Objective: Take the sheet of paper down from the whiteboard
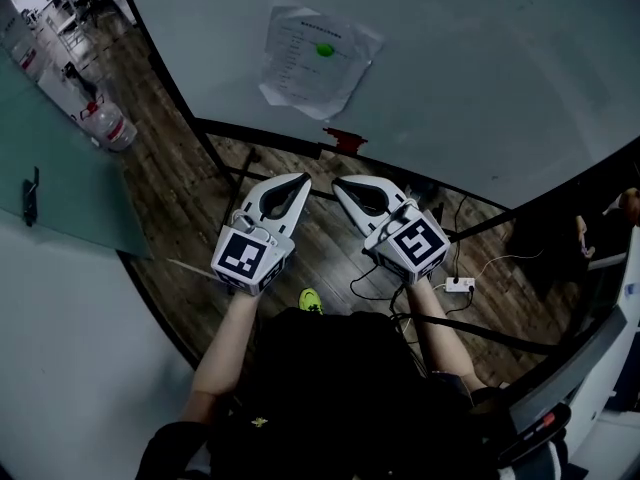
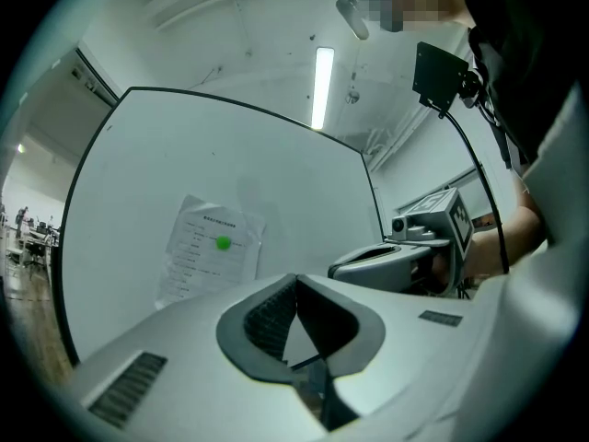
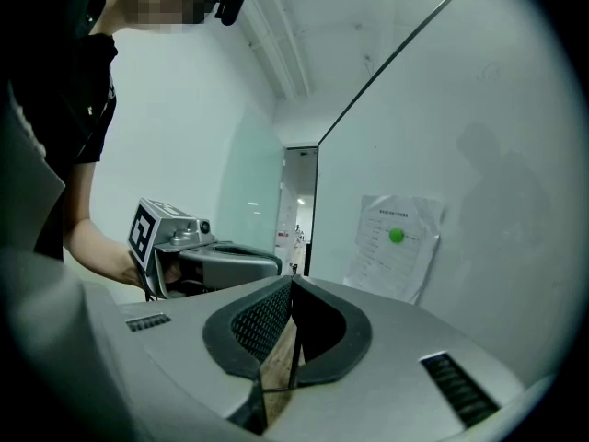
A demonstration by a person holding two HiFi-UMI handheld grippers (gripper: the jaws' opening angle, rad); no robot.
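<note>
You held the left hand-held gripper [image 1: 301,180] and right hand-held gripper [image 1: 340,182] closed and empty, short of the whiteboard [image 1: 480,68], where the sheet of paper [image 1: 300,68] hung untouched under a green magnet [image 1: 324,50], not yet taken down.

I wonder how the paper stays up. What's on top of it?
A small green round piece, probably a magnet, sits on the sheet of paper near its top. The whiteboard right behind the sheet is covered.
</note>
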